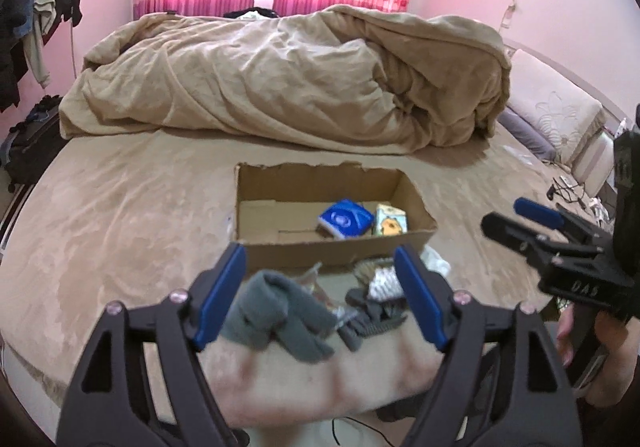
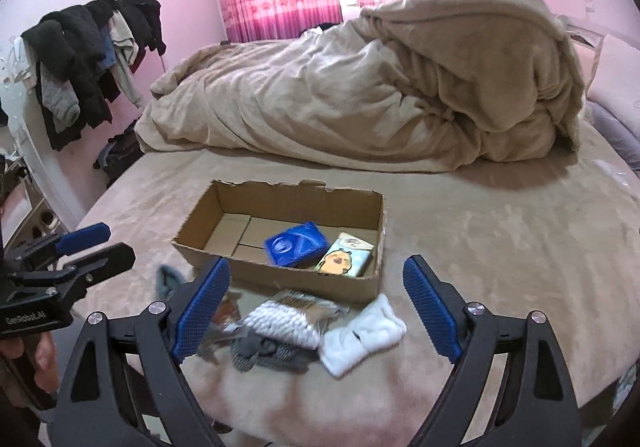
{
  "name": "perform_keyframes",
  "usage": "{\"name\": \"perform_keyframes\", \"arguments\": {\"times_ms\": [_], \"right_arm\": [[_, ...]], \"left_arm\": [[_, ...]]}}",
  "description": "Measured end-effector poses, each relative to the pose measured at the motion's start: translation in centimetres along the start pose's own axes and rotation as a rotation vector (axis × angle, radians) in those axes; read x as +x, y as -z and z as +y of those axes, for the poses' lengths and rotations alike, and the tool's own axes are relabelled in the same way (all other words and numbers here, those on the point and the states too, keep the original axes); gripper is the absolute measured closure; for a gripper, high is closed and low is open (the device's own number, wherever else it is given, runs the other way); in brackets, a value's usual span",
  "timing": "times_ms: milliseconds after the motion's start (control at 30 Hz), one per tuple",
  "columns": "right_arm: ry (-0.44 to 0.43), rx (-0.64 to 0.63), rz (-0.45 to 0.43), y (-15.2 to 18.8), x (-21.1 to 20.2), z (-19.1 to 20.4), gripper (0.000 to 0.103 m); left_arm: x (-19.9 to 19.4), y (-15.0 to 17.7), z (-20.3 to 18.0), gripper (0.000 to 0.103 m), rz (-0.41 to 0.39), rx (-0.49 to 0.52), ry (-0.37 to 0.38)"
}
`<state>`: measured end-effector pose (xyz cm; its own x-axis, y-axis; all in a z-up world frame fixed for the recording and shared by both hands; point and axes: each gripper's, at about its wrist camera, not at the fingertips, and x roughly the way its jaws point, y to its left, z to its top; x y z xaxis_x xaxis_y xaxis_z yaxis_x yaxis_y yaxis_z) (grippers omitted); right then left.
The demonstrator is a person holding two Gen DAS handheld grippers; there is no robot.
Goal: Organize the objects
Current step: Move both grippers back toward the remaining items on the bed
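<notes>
An open cardboard box point(image 1: 332, 247) point(image 2: 304, 279) sits on the bed and holds a blue case point(image 1: 343, 224) point(image 2: 295, 244) and a tissue pack with a yellow chick point(image 1: 390, 222) point(image 2: 346, 256). In front of it lie a grey sock point(image 1: 276, 311) point(image 2: 167, 280), a white sock point(image 2: 360, 335), a white pill blister point(image 2: 284, 321) point(image 1: 382, 283) and dark grey socks point(image 2: 264, 351) point(image 1: 372, 315). My left gripper point(image 1: 320, 287) is open above the grey sock. My right gripper point(image 2: 316, 295) is open above the pile, empty.
A rumpled beige duvet point(image 1: 288, 79) point(image 2: 360, 95) covers the far half of the bed. Clothes hang on a rack point(image 2: 88, 59) at the left wall. A pillow point(image 1: 556, 115) and cables lie at the right. The near bed edge is close below the grippers.
</notes>
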<state>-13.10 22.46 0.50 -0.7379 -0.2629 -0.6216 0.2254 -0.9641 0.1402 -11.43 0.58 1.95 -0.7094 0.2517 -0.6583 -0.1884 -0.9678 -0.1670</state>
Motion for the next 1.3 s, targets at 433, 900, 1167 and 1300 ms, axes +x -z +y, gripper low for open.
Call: {"name": "perform_keyframes", "arguments": {"times_ms": [433,900,1167,1300], "right_arm": [[0.013,-0.003,0.021,3.8,-4.6,0.8,0.012],[0.071,0.004,0.112,8.0,1.0,-2.4,0.012],[0.092,0.091,0.192,9.6,6.3,-5.9,0.012],[0.082,0.103,0.204,9.1,7.9,-6.1,0.013]], "left_arm": [[-2.7,6.6,0.5,0.025,0.054,-0.043,-0.022],[3.7,10.0,0.9,0.025,0.093,0.065,-0.096],[7.8,10.7,4.0,0.025,0.103,0.027,-0.162],[8.7,9.8,5.5,0.026,0.070,0.003,-0.182]]}}
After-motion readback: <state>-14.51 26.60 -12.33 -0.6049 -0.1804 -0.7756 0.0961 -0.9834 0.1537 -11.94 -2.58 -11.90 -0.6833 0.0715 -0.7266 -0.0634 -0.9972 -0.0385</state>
